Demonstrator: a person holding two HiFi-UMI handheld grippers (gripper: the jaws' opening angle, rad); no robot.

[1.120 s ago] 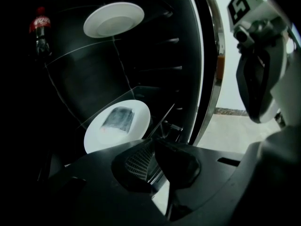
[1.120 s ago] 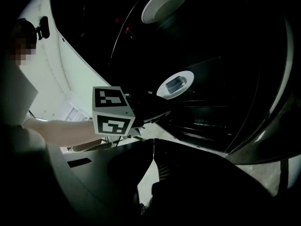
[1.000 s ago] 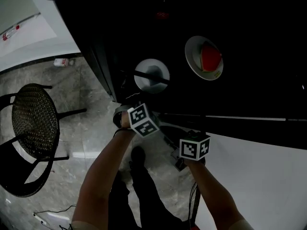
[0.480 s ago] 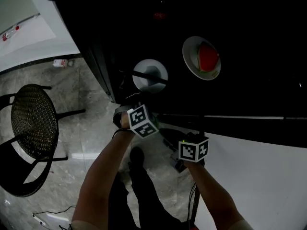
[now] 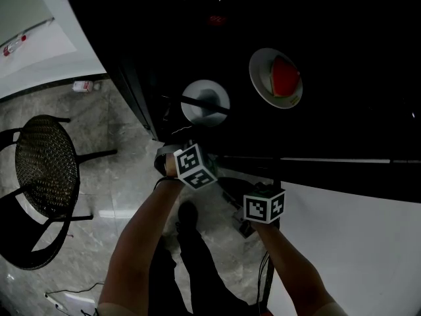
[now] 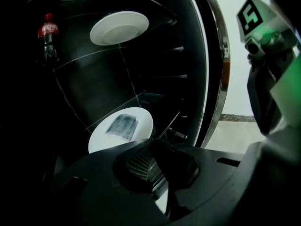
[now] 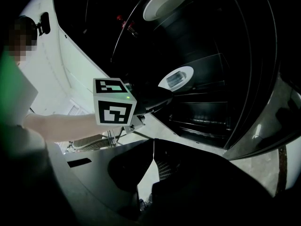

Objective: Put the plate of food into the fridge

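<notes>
The fridge stands open with a dark inside. On a glass shelf lies a white plate (image 5: 205, 102) (image 6: 121, 128) (image 7: 176, 78) with a grey slab of food. A shelf higher sits a second white plate (image 5: 276, 78) (image 6: 119, 27) (image 7: 165, 1) with a red slice on it. My left gripper (image 6: 155, 147), marker cube (image 5: 194, 165), is shut and empty, just in front of the lower plate and apart from it. My right gripper (image 7: 153, 145), cube (image 5: 264, 206), is shut with nothing in it, further back beside the left one.
A cola bottle (image 6: 47, 34) stands at the back left of the upper shelf. The white fridge door (image 5: 355, 242) reaches out at my right. A black mesh chair (image 5: 46, 170) stands on the marble floor at left, with a small bottle (image 5: 85, 85) lying beyond it.
Hardly anything: the right gripper has drifted slightly left, and both grippers stay shut and empty in front of the open fridge.
</notes>
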